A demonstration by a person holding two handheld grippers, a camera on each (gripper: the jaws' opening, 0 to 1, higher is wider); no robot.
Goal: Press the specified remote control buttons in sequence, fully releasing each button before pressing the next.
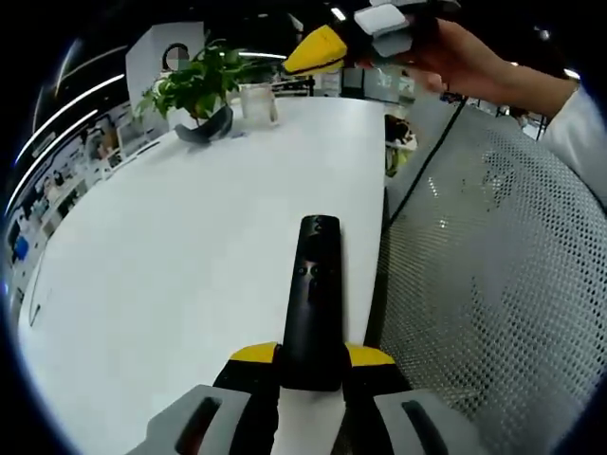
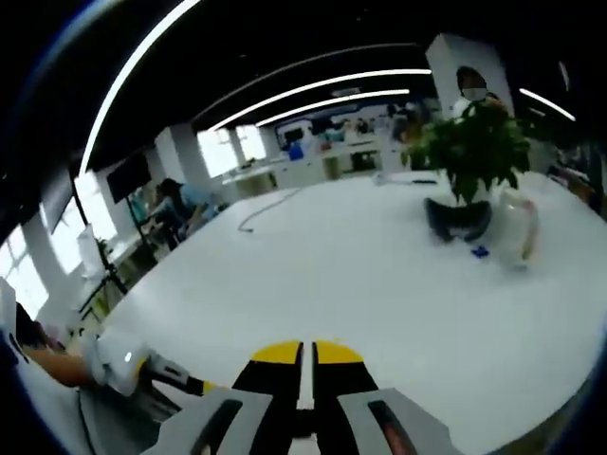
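My left gripper (image 1: 311, 365) is clamped on the black remote (image 1: 313, 303), holding it by its near end. The remote points away from me over the white table (image 1: 171, 265), button face up. In the left gripper view the right gripper (image 1: 327, 47) sits high at the top, held in a hand (image 1: 455, 57), well apart from the remote and above the table's far end. A potted plant (image 1: 201, 90) and a clear glass (image 1: 258, 102) stand at that far end, just beside each other. A grey perforated surface (image 1: 493, 265) runs along the table edge.

In the right gripper view my right gripper (image 2: 305, 358) has its yellow tips pressed together, nothing between them. Its view looks across the table toward the plant (image 2: 467, 156) and glass (image 2: 520, 227).
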